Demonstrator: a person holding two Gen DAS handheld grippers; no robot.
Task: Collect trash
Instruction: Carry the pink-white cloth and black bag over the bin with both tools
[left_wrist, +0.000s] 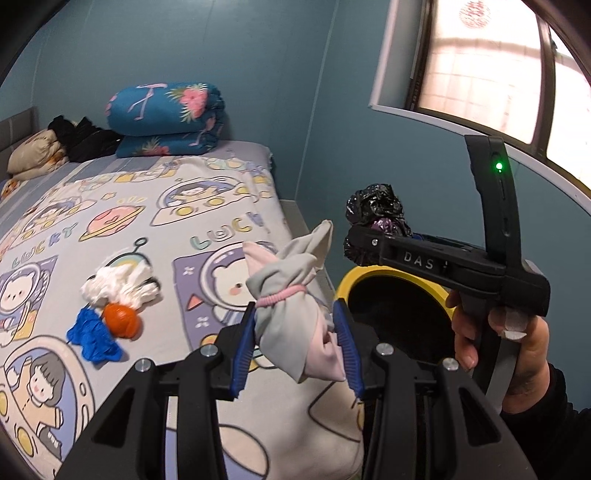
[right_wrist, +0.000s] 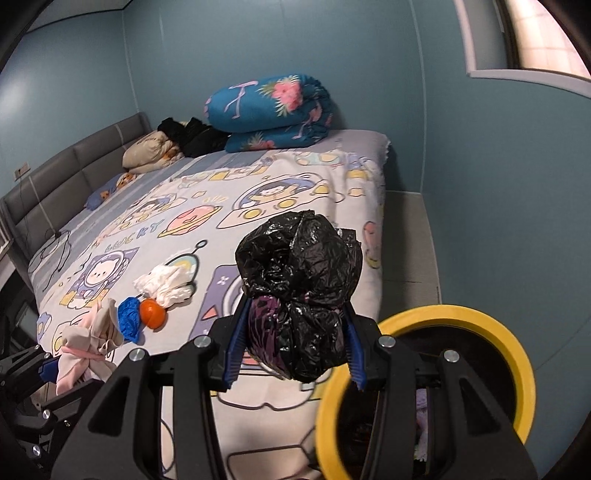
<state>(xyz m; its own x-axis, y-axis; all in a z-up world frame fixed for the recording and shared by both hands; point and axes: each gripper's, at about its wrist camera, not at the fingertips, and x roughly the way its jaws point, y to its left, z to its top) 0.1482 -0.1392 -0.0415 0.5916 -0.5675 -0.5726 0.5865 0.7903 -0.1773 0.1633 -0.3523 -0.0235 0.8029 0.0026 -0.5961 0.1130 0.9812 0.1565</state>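
Crumpled tissue (left_wrist: 120, 286), peel (left_wrist: 122, 319), glove (left_wrist: 94, 338) abed

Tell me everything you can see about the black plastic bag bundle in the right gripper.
The crumpled black plastic bag bundle is glossy, wrinkled film wadded into a lumpy ball, with a purplish patch at its lower left. The right gripper is shut on it, its blue-padded fingers pressing both sides. It hangs above the bed edge, beside the yellow-rimmed bin.

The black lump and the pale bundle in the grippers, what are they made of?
Black lump: apparently thin plastic film, glossy and crinkled, like a bin bag. Pale bundle: seemingly soft matte cloth, smoothly folded, cinched by a pink band, probably elastic.
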